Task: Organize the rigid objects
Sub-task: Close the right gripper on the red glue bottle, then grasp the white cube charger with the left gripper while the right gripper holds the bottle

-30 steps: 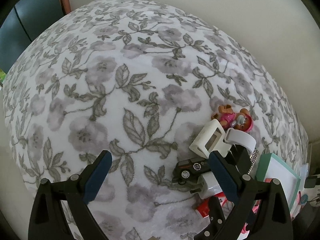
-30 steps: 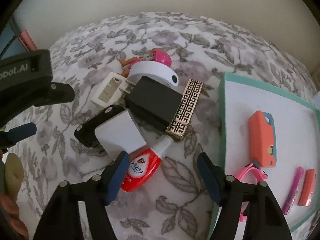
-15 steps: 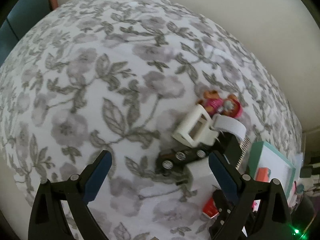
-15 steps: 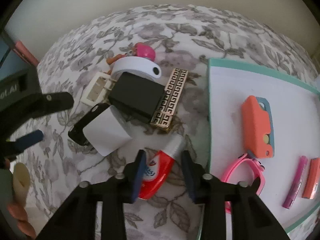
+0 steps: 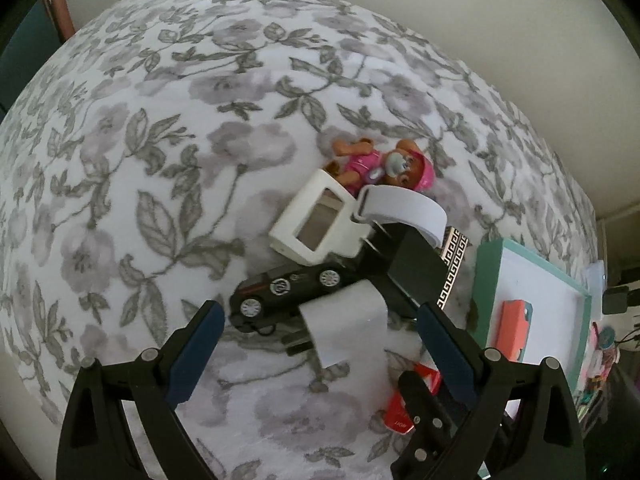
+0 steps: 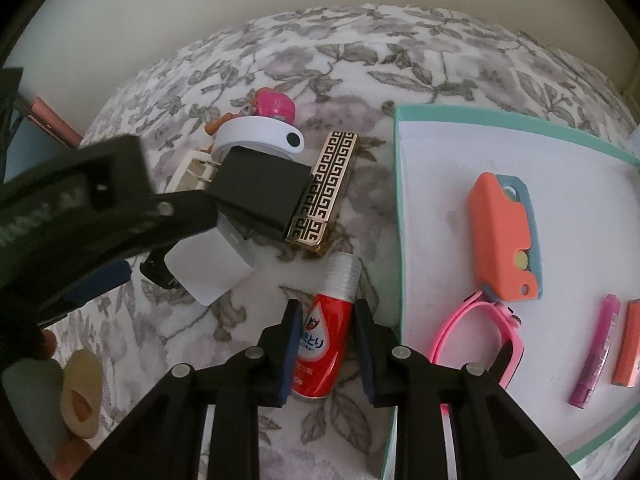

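Observation:
A red bottle with a clear cap lies on the flowered cover just left of the teal-rimmed tray. My right gripper points down over it, jaws closing, pads against the bottle's two sides. My left gripper hangs open above a pile: a white charger cube, a black toy car, a black adapter, a white frame, a white band and a pink toy figure. Nothing sits between its fingers. The left gripper's body hides part of the pile in the right wrist view.
A gold-patterned box lies between the pile and the tray. On the tray lie an orange case, pink glasses, a purple tube and an orange piece. A pale wall runs behind the bed.
The right jaws have drawn in from wide apart to both sides of the red bottle. The left gripper has moved toward the pile, which now sits nearer its fingers.

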`<state>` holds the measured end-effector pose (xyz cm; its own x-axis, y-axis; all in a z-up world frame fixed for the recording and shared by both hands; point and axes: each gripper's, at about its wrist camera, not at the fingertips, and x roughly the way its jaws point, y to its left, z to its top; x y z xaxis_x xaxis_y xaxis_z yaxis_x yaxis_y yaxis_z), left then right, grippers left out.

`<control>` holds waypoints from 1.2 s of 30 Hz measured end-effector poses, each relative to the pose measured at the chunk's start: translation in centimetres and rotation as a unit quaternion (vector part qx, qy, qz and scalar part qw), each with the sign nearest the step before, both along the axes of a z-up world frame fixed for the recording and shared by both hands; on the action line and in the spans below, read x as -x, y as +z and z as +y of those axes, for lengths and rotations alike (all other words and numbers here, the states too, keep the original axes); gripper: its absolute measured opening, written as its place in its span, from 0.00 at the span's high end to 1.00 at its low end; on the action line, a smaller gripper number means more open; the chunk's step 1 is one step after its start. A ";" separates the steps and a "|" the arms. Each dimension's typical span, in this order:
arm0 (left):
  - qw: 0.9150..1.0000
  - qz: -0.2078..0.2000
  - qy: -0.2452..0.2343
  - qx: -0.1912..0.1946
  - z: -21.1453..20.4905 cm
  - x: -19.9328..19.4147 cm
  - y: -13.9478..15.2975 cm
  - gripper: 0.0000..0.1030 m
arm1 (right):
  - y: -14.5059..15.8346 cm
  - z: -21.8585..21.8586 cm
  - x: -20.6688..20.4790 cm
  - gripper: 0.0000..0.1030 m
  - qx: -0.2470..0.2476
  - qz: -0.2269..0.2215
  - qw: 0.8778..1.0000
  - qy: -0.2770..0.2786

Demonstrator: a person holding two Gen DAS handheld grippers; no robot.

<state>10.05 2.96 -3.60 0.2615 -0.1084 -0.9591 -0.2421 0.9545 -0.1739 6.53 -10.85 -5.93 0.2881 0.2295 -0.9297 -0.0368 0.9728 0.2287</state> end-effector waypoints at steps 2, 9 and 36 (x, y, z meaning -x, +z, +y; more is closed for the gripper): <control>1.000 -0.001 0.001 -0.011 -0.3 -0.1 -0.1 0.06 | 0.1 -0.3 0.1 0.74 -0.003 0.003 1.000 -0.004; 0.998 -0.002 -0.002 -0.059 -0.8 0.0 -0.3 0.18 | 0.2 -0.6 0.3 0.74 -0.017 0.005 1.000 -0.004; 0.999 0.004 -0.032 -0.038 -2.6 2.0 -0.7 0.41 | 0.5 -1.3 0.8 0.75 -0.033 0.010 0.999 -0.002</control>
<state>8.09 0.35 -4.30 0.2481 -0.0517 -0.9674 -0.1805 0.9786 -0.0986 5.69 -12.11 -5.40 0.2713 0.2898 -0.9178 -0.0269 0.9555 0.2937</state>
